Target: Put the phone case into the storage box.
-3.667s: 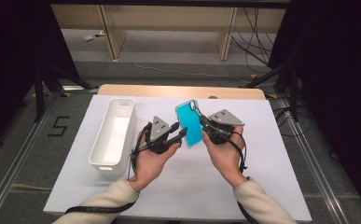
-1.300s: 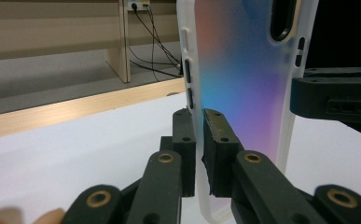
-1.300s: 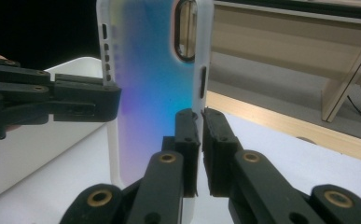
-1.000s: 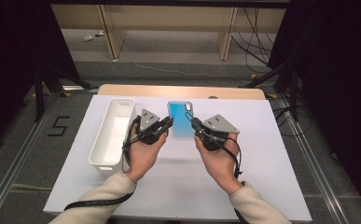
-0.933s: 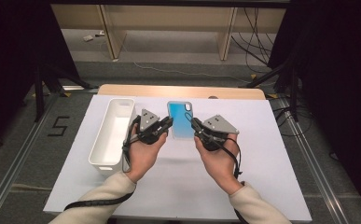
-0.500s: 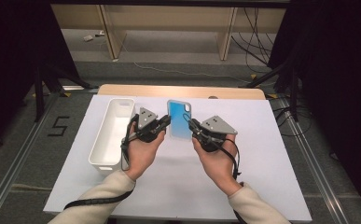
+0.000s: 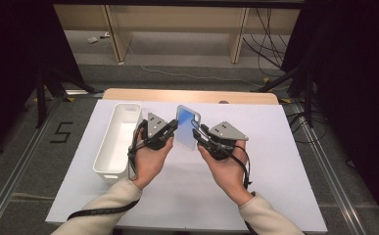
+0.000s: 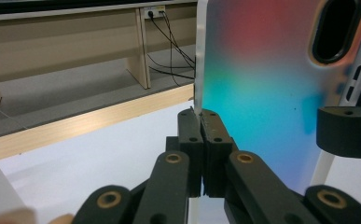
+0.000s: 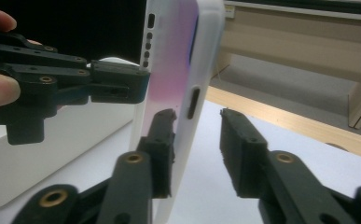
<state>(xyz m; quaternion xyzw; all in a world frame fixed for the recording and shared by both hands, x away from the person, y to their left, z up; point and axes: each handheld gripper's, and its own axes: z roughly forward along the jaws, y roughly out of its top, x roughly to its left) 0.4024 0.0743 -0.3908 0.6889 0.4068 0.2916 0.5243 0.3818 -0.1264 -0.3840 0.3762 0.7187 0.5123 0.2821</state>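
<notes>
A phone case [image 7: 187, 128] with a blue-to-pink sheen and white rim is held upright above the table between both hands. My left gripper [image 7: 173, 128] is shut on its left edge; in the left gripper view the jaws pinch the white rim [image 8: 200, 116] of the case [image 8: 271, 93]. My right gripper [image 7: 197, 134] sits at the case's other edge. Its jaws have just been opening. In the right gripper view they straddle the case's side [image 9: 183, 70] with a clear gap at the right jaw, so the right gripper [image 9: 197, 126] is open.
A long white bin [image 7: 118, 139] lies just left of my left hand and shows again [image 9: 52, 154] behind the case. The table is covered by a white sheet [image 7: 275, 161] with a wooden strip [image 7: 192, 95] along the far edge.
Since the earliest frame both hands have carried the case a little left, toward the bin. Over the last second the hands hold still.
</notes>
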